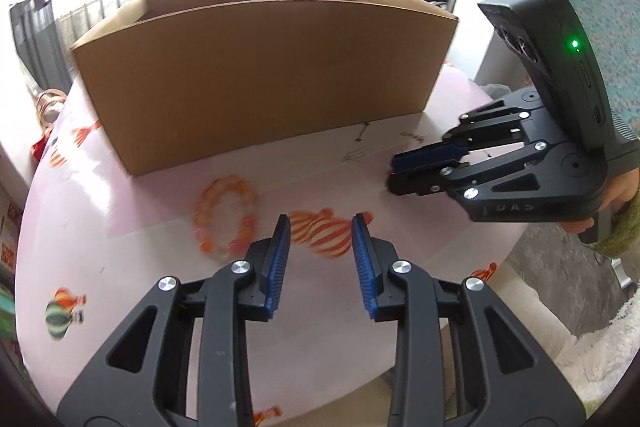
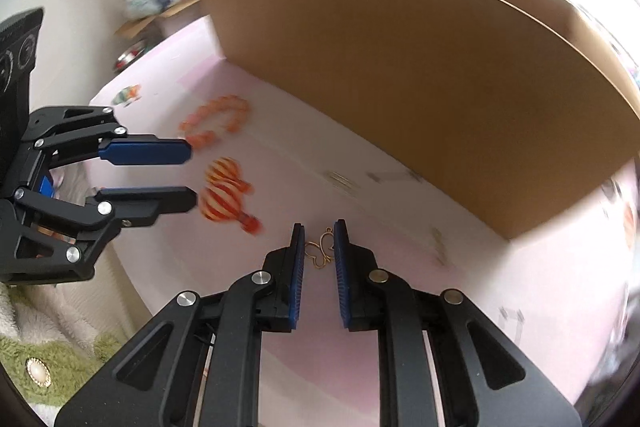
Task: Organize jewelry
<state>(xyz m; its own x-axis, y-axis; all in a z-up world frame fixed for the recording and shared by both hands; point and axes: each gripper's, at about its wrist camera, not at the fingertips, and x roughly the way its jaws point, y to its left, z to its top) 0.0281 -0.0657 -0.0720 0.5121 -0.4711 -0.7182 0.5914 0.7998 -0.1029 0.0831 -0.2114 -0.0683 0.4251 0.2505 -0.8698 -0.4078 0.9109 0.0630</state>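
Right now the right gripper (image 2: 319,247) has its blue pads drawn close around a small gold butterfly charm (image 2: 321,250), which sits between the fingertips; whether the pads actually press on it or merely flank it I cannot tell, since a sliver of gap seems to show on each side. The charm lies just above the pink tablecloth (image 2: 400,267), and it is not clear whether it has left the surface. At about ten o'clock from this gripper, the left gripper (image 2: 194,175) hangs with its jaws apart and nothing between them.

Seen from the left wrist, the left gripper (image 1: 321,227) stands over a printed balloon pattern on the cloth, and an orange bead bracelet (image 1: 226,217) lies just beside its left finger, at about ten o'clock, touching nothing. The right gripper (image 1: 394,173) is off at two o'clock, low over the cloth.

Beyond both, at twelve o'clock, the cardboard box (image 1: 260,67) stands open-topped; its inside is hidden, so I cannot say what it already holds. A few thin, blurred pieces (image 2: 342,179) lie along the box's foot, and another (image 2: 439,247) at three o'clock from the charm.

By my judgement the sorting is at an early or middle stage: the bracelet, the charm and the small pieces are all still outside the box.
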